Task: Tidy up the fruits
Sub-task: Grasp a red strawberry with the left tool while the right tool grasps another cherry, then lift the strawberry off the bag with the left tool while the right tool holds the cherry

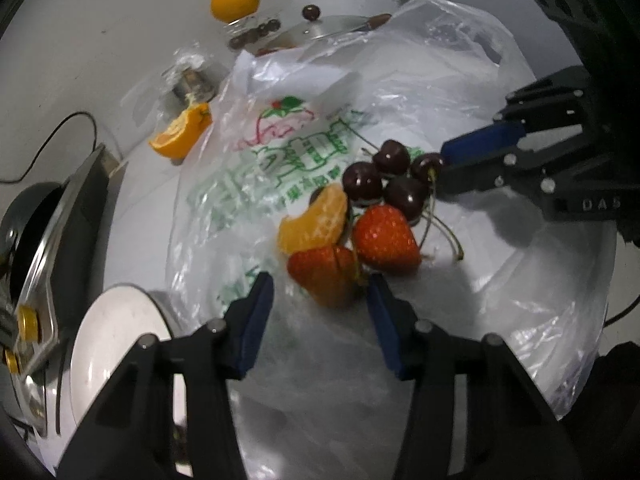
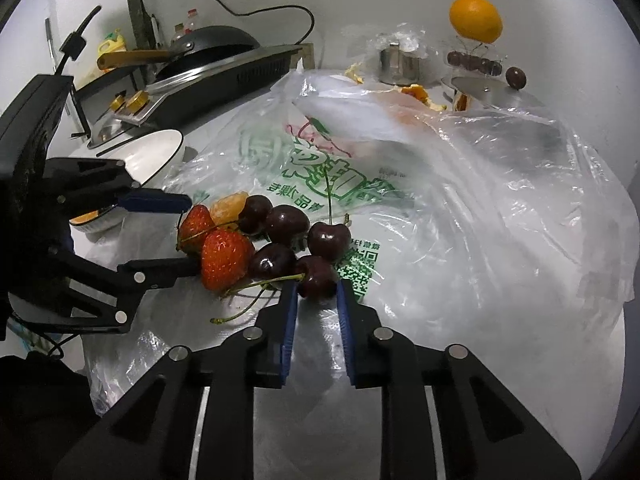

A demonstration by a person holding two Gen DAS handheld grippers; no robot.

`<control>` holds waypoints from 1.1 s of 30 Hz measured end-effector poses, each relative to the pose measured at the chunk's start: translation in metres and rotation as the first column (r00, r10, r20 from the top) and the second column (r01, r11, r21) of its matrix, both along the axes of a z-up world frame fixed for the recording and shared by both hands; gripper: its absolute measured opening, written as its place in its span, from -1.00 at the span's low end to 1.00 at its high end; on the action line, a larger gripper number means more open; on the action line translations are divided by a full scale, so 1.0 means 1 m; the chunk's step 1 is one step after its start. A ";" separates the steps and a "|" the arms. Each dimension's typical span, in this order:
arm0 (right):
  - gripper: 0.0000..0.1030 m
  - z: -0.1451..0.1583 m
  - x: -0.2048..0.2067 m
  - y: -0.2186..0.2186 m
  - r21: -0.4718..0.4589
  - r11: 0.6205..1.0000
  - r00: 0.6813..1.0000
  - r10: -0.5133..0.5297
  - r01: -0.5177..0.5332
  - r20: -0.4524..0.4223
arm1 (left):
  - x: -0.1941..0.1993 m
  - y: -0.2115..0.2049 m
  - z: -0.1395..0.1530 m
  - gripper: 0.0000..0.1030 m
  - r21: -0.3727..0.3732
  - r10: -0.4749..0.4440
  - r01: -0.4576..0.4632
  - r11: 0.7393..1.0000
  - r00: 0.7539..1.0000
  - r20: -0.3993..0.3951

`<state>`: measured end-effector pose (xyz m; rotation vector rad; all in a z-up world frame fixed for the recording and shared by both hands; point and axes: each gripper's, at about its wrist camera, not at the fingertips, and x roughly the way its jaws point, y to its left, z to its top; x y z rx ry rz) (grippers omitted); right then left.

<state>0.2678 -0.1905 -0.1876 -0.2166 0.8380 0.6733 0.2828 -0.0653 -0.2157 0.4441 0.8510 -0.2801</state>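
Note:
A pile of fruit lies on a clear plastic bag (image 1: 288, 152): two strawberries (image 1: 386, 238), an orange segment (image 1: 316, 224) and several dark cherries (image 1: 362, 182). My left gripper (image 1: 320, 292) is open, its jaws on either side of the nearer strawberry (image 1: 324, 276). It also shows in the right wrist view (image 2: 190, 234). My right gripper (image 2: 316, 292) has closed its blue pads on a cherry (image 2: 318, 278) at the near edge of the pile; it enters the left wrist view (image 1: 444, 160) from the right.
A white bowl (image 1: 116, 344) stands at the left, holding an orange piece (image 2: 84, 218). A whole orange (image 1: 235, 0), a steel lid (image 1: 320, 30), a cut orange wedge (image 1: 182, 132) and more cherries (image 2: 474, 62) stand at the back. A stove with a wok (image 2: 216, 46) is at the left.

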 end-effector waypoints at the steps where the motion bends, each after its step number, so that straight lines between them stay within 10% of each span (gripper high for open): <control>1: -0.41 -0.001 0.001 0.001 -0.006 1.000 1.000 0.000 0.000 -0.003 | 0.002 0.000 0.000 -0.03 0.002 -0.007 0.007 1.000 1.000 0.001; 10: -0.17 -0.006 0.009 0.009 -0.011 1.000 0.999 0.025 -0.025 -0.035 | 0.006 0.004 0.000 -0.25 -0.045 -0.060 0.060 0.997 0.998 -0.012; 33: -0.49 0.018 -0.017 0.009 -0.059 0.998 0.998 -0.027 0.030 0.055 | -0.021 0.023 0.029 -0.28 -0.179 -0.020 0.030 0.983 0.998 0.057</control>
